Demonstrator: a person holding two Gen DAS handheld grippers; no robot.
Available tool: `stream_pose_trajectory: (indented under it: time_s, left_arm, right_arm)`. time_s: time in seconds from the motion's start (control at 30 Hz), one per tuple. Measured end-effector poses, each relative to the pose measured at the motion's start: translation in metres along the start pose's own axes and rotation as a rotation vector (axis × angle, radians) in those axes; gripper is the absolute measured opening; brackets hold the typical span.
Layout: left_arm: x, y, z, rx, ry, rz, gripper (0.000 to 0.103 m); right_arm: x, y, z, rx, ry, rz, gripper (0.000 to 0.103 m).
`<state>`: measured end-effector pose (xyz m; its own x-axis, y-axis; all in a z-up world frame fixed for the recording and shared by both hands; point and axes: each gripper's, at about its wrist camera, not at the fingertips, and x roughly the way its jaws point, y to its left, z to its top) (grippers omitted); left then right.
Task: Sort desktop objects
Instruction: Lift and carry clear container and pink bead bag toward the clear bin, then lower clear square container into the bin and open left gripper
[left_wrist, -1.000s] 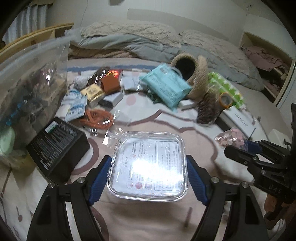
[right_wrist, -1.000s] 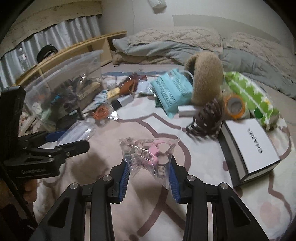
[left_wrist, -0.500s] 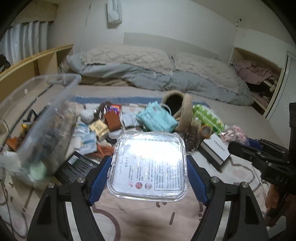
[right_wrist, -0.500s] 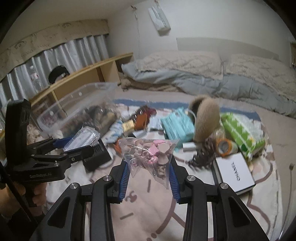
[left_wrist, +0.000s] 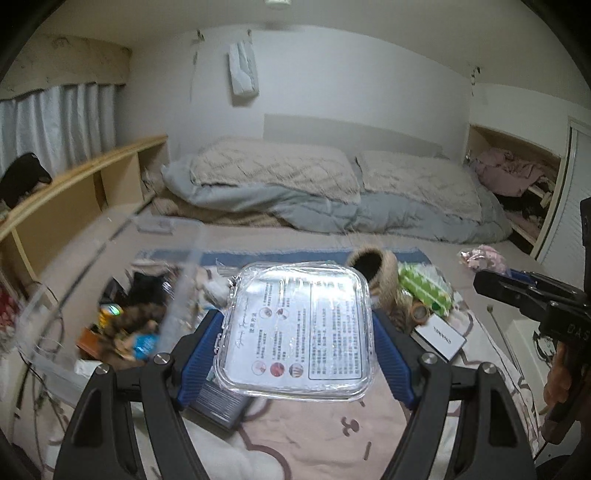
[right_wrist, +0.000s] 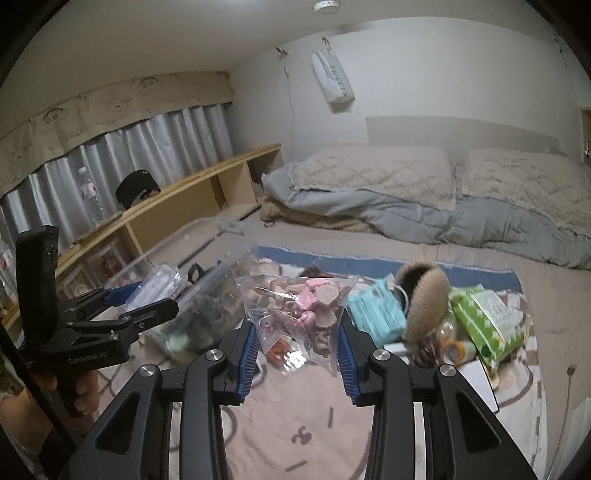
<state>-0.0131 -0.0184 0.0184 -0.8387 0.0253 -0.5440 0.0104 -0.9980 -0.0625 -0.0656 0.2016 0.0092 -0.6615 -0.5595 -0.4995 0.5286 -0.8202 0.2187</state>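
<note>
both grippers are carrying a picked item above the cluttered bedspread, mid-transfer.

the clear square case (left_wrist: 301, 330) is sitting clamped between the left gripper (left_wrist: 295, 354) and its wide-set blue pads, just right of the clear storage bin (left_wrist: 177, 295); the bag of pink and beige trinkets (right_wrist: 295, 314) is being pinched narrowly by the right gripper (right_wrist: 295, 354), with the bin at its near left. the drop-off step seems underway: each load probably needs swinging left over the bin's rim before release.

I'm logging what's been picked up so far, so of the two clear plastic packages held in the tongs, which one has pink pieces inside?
The small clear bag in the right tongs. The left tongs hold a flat clear case showing a printed sheet.
</note>
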Motion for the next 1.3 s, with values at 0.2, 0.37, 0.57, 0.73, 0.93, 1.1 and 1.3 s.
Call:
stream_pose_trajectory:
  time_s: [0.2, 0.37, 0.57, 0.73, 0.93, 1.1, 1.3]
  left_arm:
    - [-0.018, 0.028, 0.021, 0.007, -0.051, 0.057, 0.079]
    - [-0.022, 0.056, 0.027, -0.022, -0.071, 0.089, 0.079]
    - [-0.015, 0.095, 0.027, -0.054, -0.057, 0.129, 0.079]
    - [-0.008, 0.127, 0.028, -0.07, -0.036, 0.185, 0.079]
    - [0.009, 0.163, 0.023, -0.108, 0.018, 0.223, 0.079]
    - [0.041, 0.185, 0.013, -0.117, 0.13, 0.25, 0.079]
    - [0.079, 0.188, 0.001, -0.098, 0.231, 0.239, 0.079]
  right_arm:
    - [0.004, 0.028, 0.022, -0.009, -0.023, 0.027, 0.039]
    - [0.021, 0.054, 0.041, -0.02, -0.03, 0.062, 0.039]
    - [0.053, 0.079, 0.052, -0.008, -0.03, 0.109, 0.039]
    - [0.086, 0.101, 0.054, -0.022, -0.005, 0.154, 0.039]
    - [0.118, 0.124, 0.061, -0.056, 0.023, 0.197, 0.039]
    - [0.135, 0.136, 0.064, -0.034, 0.03, 0.255, 0.039]
    - [0.152, 0.144, 0.063, -0.046, 0.059, 0.265, 0.039]
